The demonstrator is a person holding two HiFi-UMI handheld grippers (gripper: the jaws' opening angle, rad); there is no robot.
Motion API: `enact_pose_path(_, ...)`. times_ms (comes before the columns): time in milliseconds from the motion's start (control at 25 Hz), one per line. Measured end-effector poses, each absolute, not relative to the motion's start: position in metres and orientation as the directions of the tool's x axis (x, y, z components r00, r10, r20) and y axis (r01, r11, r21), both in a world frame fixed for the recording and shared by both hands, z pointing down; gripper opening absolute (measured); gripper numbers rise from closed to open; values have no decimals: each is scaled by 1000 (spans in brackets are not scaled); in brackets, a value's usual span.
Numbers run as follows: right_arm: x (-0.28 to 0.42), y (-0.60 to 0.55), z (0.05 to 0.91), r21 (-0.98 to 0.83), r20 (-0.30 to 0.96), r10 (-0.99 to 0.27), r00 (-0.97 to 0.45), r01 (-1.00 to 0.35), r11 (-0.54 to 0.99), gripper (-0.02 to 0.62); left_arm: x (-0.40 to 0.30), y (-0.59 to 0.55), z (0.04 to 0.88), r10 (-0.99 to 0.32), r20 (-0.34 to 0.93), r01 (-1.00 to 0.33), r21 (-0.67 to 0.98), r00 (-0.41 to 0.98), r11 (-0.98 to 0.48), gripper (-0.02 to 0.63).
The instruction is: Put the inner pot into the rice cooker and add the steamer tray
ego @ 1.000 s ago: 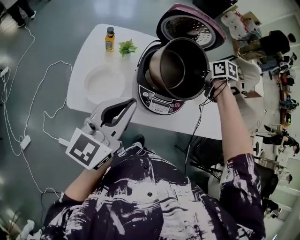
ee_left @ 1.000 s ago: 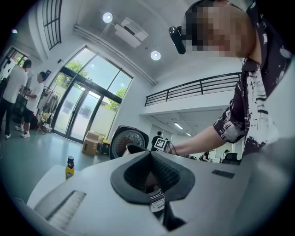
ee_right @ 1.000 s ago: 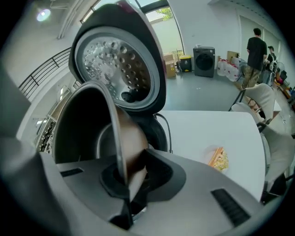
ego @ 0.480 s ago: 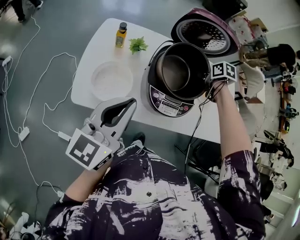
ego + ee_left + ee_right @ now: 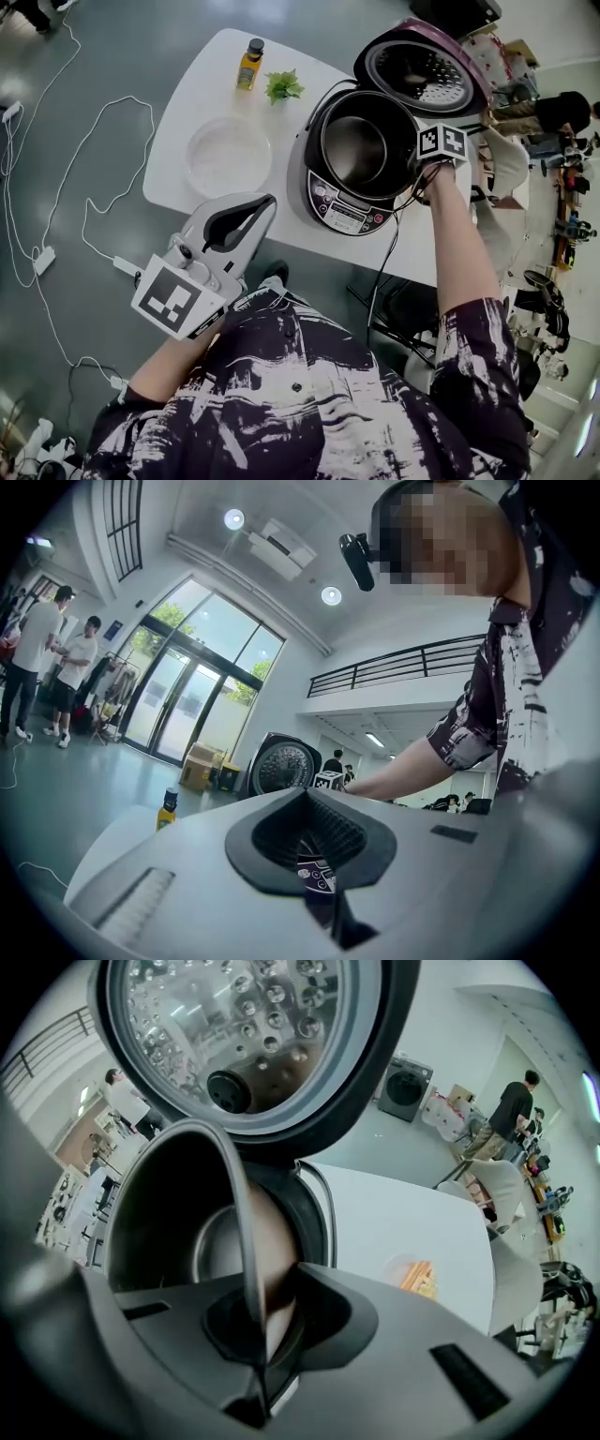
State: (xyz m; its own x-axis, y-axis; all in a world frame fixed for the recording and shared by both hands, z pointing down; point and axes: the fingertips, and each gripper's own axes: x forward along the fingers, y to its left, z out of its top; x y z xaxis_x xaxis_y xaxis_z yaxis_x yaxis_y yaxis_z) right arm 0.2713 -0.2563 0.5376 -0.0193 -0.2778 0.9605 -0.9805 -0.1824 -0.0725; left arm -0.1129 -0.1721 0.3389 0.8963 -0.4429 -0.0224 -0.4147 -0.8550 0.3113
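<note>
Pot point(image 5: 358, 148) rim was pinched in my right gripper point(image 5: 258, 1330), a pad on each side of the wall, probably to seat it level in cooker point(image 5: 345, 214). Left gripper point(image 5: 265, 200) was closed, empty, well aside.

Yellow btl point(image 5: 250, 63), sm plant point(image 5: 283, 85) on tbl point(image 5: 202, 89)

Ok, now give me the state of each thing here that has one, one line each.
Rice cooker lid: open, tipped back.
Inner pot: down in the cooker body, rim gripped.
Right gripper: jaws shut on the inner pot's rim.
Left gripper: jaws shut, empty.
Steamer tray: empty, on the table, not in the cooker.
Bottle: upright, capped.
</note>
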Motion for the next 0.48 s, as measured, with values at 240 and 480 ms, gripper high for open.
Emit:
enact_pose_path(240,270,-258,544,-2,968,-248,34,-990,-142,6,-116,-174,341,-442,-23,-413,315,897,-855,5)
enact_pose_path(480,270,-257,548,115,975,-188,121,-992,-42,9,-122,-176,343,-446,-20,-416,321,895,-851,5)
